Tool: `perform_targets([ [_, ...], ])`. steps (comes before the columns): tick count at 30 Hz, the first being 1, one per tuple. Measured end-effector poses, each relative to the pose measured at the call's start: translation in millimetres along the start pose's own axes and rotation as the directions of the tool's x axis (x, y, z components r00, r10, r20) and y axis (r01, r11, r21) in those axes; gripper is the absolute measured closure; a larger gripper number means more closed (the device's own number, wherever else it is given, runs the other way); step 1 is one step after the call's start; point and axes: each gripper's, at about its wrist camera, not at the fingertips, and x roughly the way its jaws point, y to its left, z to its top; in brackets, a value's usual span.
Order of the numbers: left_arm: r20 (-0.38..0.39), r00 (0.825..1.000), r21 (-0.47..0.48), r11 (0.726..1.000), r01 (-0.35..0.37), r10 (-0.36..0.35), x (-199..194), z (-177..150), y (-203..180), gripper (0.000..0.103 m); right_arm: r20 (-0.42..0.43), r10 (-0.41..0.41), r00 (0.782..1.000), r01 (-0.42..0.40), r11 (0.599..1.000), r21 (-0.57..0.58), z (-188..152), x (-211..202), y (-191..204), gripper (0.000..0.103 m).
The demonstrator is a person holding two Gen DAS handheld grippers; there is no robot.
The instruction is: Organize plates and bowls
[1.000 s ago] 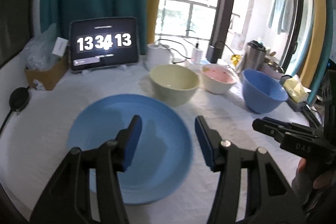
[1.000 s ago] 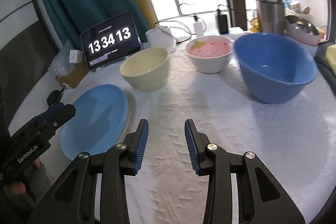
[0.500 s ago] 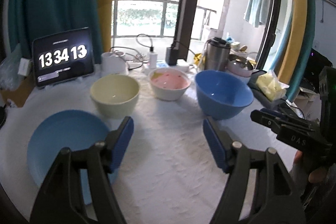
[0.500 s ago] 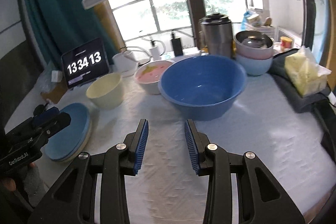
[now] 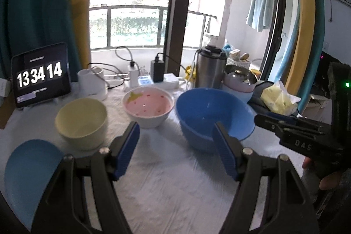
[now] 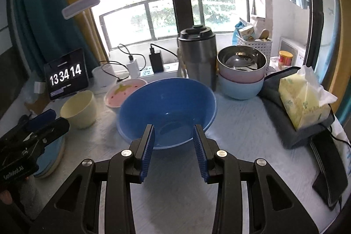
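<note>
Blue bowl: on the table right of the pink bowl and yellow bowl, likely next to be nested.
Blue plate: lies far left.
Right tongs: narrowly parted, empty, pointing down at the bowl's near rim.
Left tongs: just widened, nothing between, angled down.

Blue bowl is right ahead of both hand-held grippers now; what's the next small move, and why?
Probably ease the right hand-held gripper forward and down to straddle the near rim of the blue bowl. Its jaws stand apart and empty, lined up with that rim but short of it. The left hand-held gripper is also open and empty, aimed between the pink bowl and the blue one.
</note>
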Motion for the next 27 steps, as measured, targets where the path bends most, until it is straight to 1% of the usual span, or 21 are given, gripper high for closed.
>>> perform_targets([
  [3,0.003,1.0,0.01,1.0,0.018,-0.018,13.6,2.0,-7.7,0.033,-0.01,0.004,1.0,-0.004,1.0,0.007,7.9,12.4,-11.7,0.065],
  [8,-0.023,1.0,0.026,1.0,0.007,-0.006,39.4,5.4,-17.9,0.033,-0.02,0.008,1.0,-0.008,1.0,0.024,18.0,32.3,-29.0,0.065],
  [15,-0.102,0.995,0.006,1.0,-0.009,0.009,73.9,8.1,-10.0,0.033,-0.027,0.014,1.0,-0.012,0.998,0.064,30.5,60.3,-46.0,0.065],
  [20,-0.129,0.992,0.013,1.0,-0.004,0.006,89.9,7.8,-9.6,0.034,-0.04,0.017,0.999,-0.014,0.996,0.084,33.4,76.4,-51.7,0.065],
  [23,-0.152,0.988,0.001,1.0,0.004,-0.004,99.3,5.8,-7.7,0.034,-0.055,0.022,0.998,-0.016,0.995,0.095,31.5,86.8,-52.6,0.065],
  [26,-0.184,0.983,-0.002,1.0,0.007,-0.007,108.3,3.2,-6.7,0.045,-0.07,0.023,0.997,-0.016,0.995,0.103,28.9,94.1,-53.7,0.065],
  [27,-0.195,0.981,-0.004,1.0,0.008,-0.008,111.3,2.3,-6.3,0.047,-0.082,0.021,0.996,-0.012,0.994,0.112,27.6,97.6,-54.7,0.065],
])
